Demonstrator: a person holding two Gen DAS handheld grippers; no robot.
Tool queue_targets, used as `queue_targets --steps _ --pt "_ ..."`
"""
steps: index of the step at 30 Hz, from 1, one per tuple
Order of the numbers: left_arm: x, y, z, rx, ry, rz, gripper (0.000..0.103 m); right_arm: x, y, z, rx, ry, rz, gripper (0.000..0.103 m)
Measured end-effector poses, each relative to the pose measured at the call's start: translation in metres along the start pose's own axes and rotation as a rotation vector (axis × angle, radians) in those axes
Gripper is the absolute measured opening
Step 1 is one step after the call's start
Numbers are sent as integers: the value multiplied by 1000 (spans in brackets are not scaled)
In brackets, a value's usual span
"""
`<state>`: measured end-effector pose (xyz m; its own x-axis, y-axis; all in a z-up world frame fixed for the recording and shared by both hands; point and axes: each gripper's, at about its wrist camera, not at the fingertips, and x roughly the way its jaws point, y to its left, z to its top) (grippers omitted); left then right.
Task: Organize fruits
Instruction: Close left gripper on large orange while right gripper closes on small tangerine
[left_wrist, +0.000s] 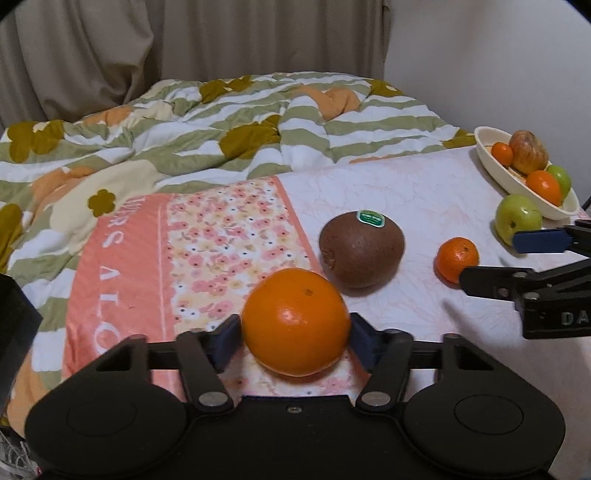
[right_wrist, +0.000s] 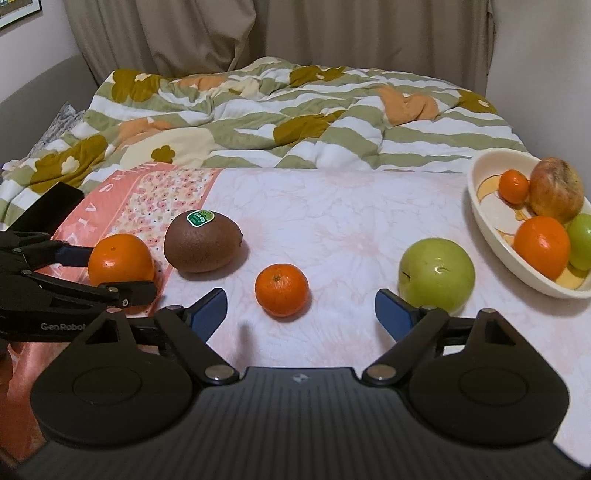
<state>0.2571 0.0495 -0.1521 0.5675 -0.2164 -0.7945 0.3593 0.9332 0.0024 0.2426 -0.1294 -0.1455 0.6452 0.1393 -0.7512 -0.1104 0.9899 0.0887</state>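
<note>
Two blue pads of the left gripper (left_wrist: 295, 338) clamp the big orange (left_wrist: 295, 321) across its middle; firm, smooth and round, it may roll free. Right gripper (right_wrist: 301, 314) stands wide open before the small tangerine (right_wrist: 282, 290), near the bowl (right_wrist: 480, 206)

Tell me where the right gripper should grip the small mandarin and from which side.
Grip the small mandarin across its widest middle, left and right sides. It sits stem-up, alone on the sheet, directly ahead of the open right gripper, so come straight forward and low, fingers straddling it.
</note>
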Motion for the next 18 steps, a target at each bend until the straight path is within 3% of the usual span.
queue_targets --steps 18 --pt "-13 6 -14 -42 0 29 63 25 11 5 -68 39 42 72"
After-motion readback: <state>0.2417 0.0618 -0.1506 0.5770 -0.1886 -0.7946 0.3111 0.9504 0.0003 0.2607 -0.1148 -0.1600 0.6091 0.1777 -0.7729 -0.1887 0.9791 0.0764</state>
